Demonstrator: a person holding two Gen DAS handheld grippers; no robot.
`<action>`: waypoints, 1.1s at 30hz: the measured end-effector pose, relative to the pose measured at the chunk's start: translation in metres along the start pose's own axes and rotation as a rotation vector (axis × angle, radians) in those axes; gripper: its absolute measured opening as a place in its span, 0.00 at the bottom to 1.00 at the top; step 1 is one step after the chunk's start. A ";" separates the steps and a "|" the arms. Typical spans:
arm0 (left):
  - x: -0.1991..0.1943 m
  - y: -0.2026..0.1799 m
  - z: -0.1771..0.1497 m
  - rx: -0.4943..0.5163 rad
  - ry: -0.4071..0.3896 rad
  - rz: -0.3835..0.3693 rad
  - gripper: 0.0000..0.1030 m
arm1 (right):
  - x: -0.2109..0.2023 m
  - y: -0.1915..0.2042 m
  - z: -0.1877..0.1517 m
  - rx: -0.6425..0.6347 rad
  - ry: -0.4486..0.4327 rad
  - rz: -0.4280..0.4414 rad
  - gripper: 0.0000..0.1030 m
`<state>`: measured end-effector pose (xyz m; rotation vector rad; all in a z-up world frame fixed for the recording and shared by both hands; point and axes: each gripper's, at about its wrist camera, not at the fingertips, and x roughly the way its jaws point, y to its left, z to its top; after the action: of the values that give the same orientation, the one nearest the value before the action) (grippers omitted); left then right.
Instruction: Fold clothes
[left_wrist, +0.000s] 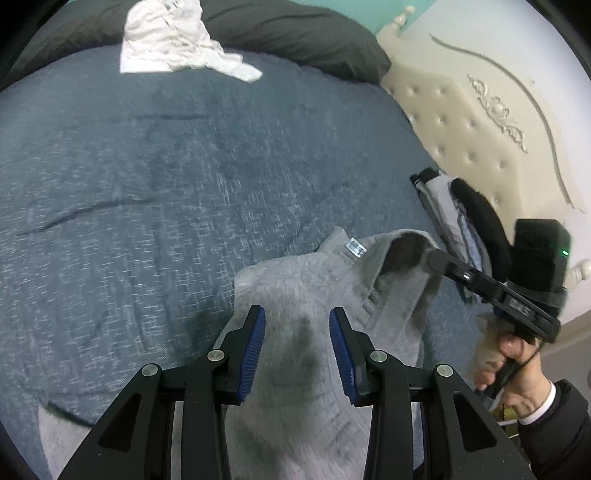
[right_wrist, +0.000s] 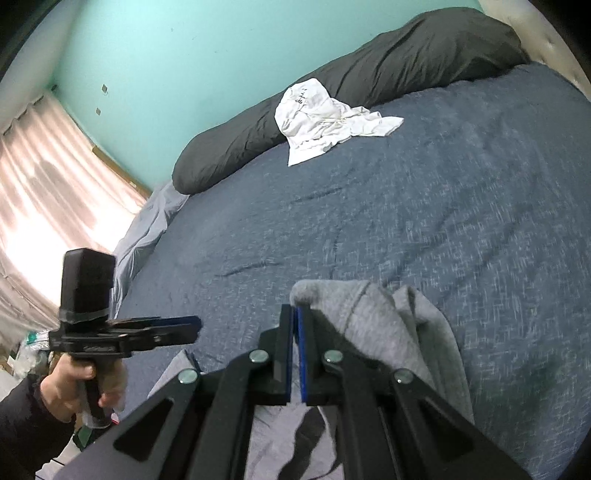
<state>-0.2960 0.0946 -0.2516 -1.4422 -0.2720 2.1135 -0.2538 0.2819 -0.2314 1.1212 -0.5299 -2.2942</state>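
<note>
A grey fleece garment (left_wrist: 314, 295) lies at the near edge of the blue bedspread (left_wrist: 166, 177). My left gripper (left_wrist: 297, 317) is open, its blue pads above the garment's middle, holding nothing. My right gripper (right_wrist: 295, 314) is shut on the grey garment (right_wrist: 373, 314), pinching an edge near its collar. In the left wrist view it (left_wrist: 434, 258) grips the garment's far right edge. In the right wrist view the left gripper (right_wrist: 195, 326) shows from the side at the left. A crumpled white garment (left_wrist: 177, 40) lies at the far side of the bed, also in the right wrist view (right_wrist: 325, 122).
A long dark grey pillow (right_wrist: 332, 99) runs along the far side of the bed. A cream tufted headboard (left_wrist: 461, 122) stands at the right. Folded clothes (left_wrist: 454, 214) are stacked beside it. A curtained window (right_wrist: 48, 177) and teal wall are on the left.
</note>
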 end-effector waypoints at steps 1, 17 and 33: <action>0.007 -0.001 0.002 0.003 0.008 0.001 0.38 | -0.001 -0.002 -0.001 0.001 0.003 0.001 0.02; 0.097 -0.008 0.028 0.064 0.128 0.050 0.56 | -0.017 -0.031 -0.026 0.025 0.044 0.039 0.02; 0.032 0.000 0.027 0.037 -0.005 0.062 0.10 | -0.015 -0.025 -0.020 0.044 0.024 0.018 0.02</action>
<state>-0.3292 0.1158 -0.2663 -1.4418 -0.1912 2.1605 -0.2369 0.3081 -0.2481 1.1581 -0.5812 -2.2608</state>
